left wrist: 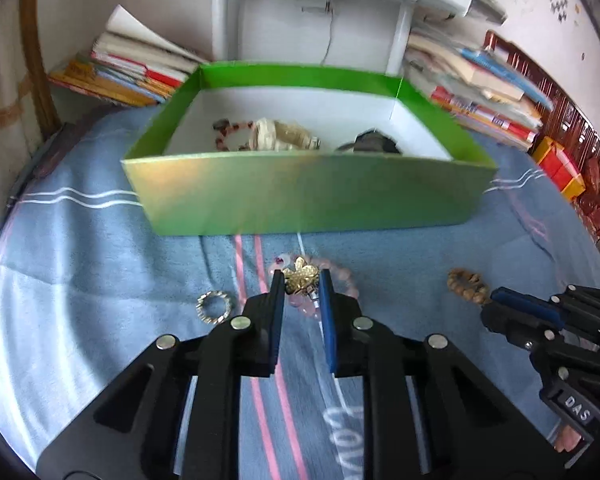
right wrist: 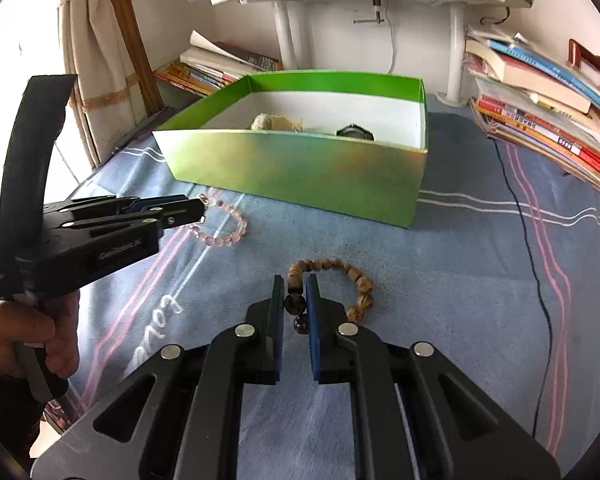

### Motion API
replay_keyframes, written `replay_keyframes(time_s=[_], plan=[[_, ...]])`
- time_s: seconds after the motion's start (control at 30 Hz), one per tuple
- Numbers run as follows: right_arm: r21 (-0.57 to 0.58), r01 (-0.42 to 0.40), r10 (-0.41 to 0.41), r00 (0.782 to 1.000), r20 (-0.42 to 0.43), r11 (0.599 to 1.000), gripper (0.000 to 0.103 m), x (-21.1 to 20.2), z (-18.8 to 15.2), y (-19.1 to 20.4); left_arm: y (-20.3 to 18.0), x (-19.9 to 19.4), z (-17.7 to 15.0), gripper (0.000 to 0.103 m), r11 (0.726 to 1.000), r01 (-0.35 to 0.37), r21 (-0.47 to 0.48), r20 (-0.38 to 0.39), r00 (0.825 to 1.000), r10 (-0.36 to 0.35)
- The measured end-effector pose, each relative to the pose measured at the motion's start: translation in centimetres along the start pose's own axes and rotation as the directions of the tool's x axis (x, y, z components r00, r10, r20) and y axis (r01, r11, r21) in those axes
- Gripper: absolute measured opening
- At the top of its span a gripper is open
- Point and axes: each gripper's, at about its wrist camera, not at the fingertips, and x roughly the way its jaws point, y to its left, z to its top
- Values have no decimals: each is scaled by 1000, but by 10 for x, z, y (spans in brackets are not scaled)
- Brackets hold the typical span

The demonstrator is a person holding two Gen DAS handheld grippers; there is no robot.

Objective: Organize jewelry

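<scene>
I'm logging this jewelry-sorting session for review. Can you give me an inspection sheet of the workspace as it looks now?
Surface: blue striped cloth, wrinkled.
Job's things: green box holding a red bead bracelet, a pale bundle and a dark watch; pink bead bracelet, silver ring and wooden bead bracelet on the cloth.
Clutter: nothing seen on the cloth.
Grippers: left gripper closed on a gold ornament above the pink bracelet; right gripper around the wooden bracelet's dark beads.
Cables: black cable across the cloth.
Surroundings: book stacks, white stand, curtain.
</scene>
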Motion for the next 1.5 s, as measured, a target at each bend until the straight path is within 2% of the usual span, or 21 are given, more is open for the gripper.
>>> replay_keyframes(time_s=[0.23,0.33,0.57,0.63,0.73,0.8,0.87,0.97,1.03,1.07,1.1,1.17,1.33,1.43,1.5], plan=[[-19,1,0,998,59,1000,11,-41,-8,20,4,-71,-13,17,999,31,-7,102,994,-30],[-23,1,0,998,70,1000,11,-53,-14,28,10,-86,-16,17,999,50,-17,125,991,-47],[-12,7,-6,996,85,1000,11,-70,-26,36,16,-77,-8,18,994,105,-27,99,990,-102],[-3,14,-14,996,88,1000,11,-73,-28,35,16,-78,-8,18,995,100,-28,113,989,-97],[3,21,-21,996,91,1000,11,-77,-30,33,18,-85,-7,18,990,133,-36,136,983,-127],[3,22,-23,996,89,1000,11,-78,-31,33,18,-89,-7,4,988,153,-31,141,979,-147],[3,22,-22,996,90,1000,11,-78,-32,33,18,-91,-7,1,988,156,-18,143,978,-152],[4,20,-20,995,97,1000,11,-80,-32,33,18,-86,-9,2,992,127,-16,117,985,-124],[3,19,-19,995,101,1000,11,-81,-32,33,15,-76,-13,38,999,51,18,75,996,-53],[3,20,-20,994,104,1000,11,-83,-32,33,11,-73,-16,75,999,25,44,72,997,-28],[4,21,-21,994,107,1000,11,-84,-32,33,4,-69,-21,79,996,-4,85,80,997,-3],[11,25,-27,992,120,1000,11,-88,-31,30,-9,-59,-28,78,988,-23,150,51,999,15],[39,46,-52,987,152,998,11,-102,-28,19,-37,-42,-35,75,981,20,191,4,1000,-22],[58,60,-69,983,169,997,11,-110,-27,10,-56,-31,-40,67,972,69,225,-24,998,-66],[70,70,-81,981,175,995,11,-115,-26,3,-68,-25,-40,57,963,111,246,-40,994,-104]])
